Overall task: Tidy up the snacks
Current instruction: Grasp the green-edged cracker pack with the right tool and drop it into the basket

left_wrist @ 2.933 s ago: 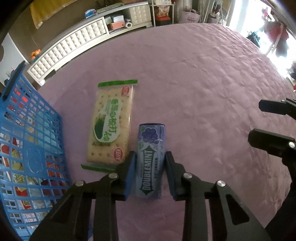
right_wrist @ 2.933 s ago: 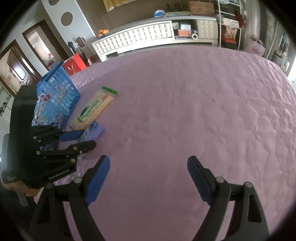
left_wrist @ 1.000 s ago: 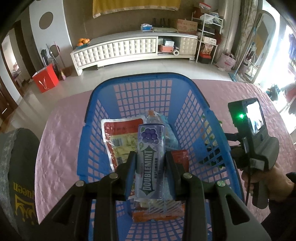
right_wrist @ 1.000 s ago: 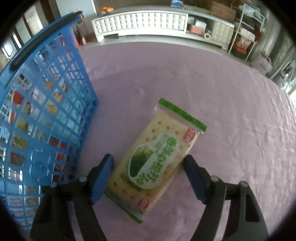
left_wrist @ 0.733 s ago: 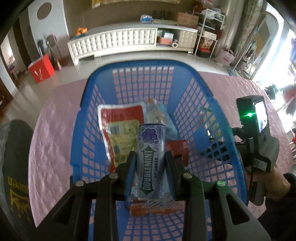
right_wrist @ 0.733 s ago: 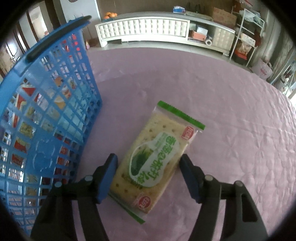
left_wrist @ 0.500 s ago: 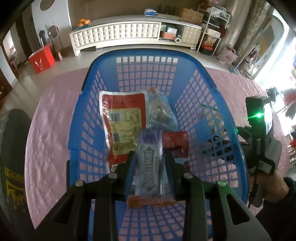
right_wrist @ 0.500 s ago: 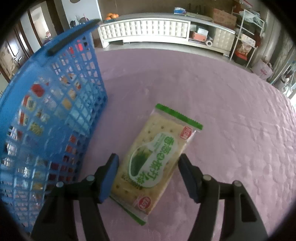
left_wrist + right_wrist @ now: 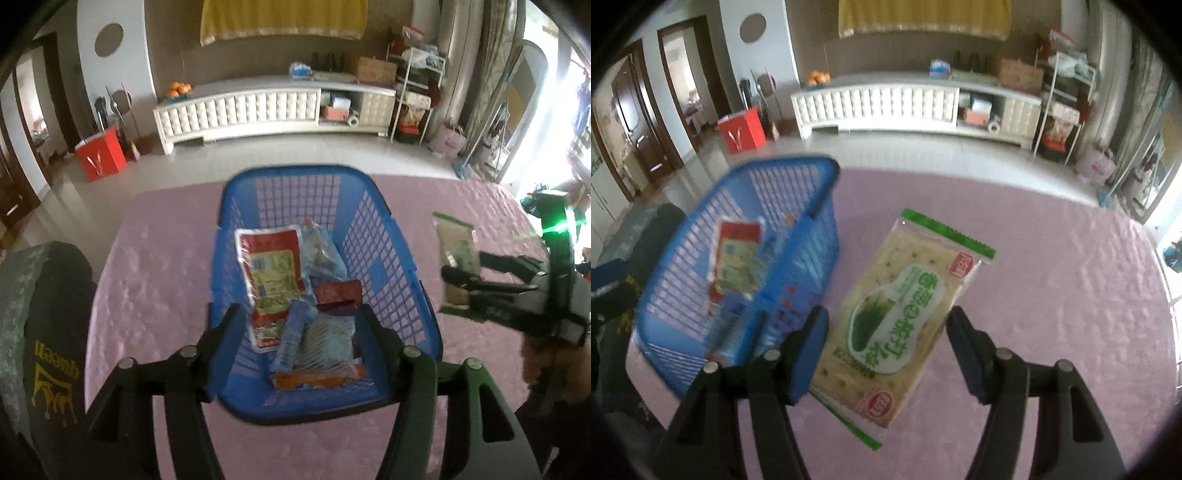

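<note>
Both cams are riding on the hand-held grippers, looking forward and steeply down along the fingers. The left one is hovering close over the blue basket [image 9: 402, 266], peering straight into it. The right one is sitting just off to the basket's side, looking down at the pink table [image 9: 1052, 295]. Both are catching the basket, the table and the white cabinet [image 9: 258, 110] across the room.

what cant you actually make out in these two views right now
- Print on the gum pack in the basket: left wrist view, motion blur.
- Snacks under the top layer: left wrist view, covered by other packets.
- Cracker packet lower end: right wrist view, partly behind the right gripper fingers.
- Left gripper: jaws opening, nothing between them.
</note>
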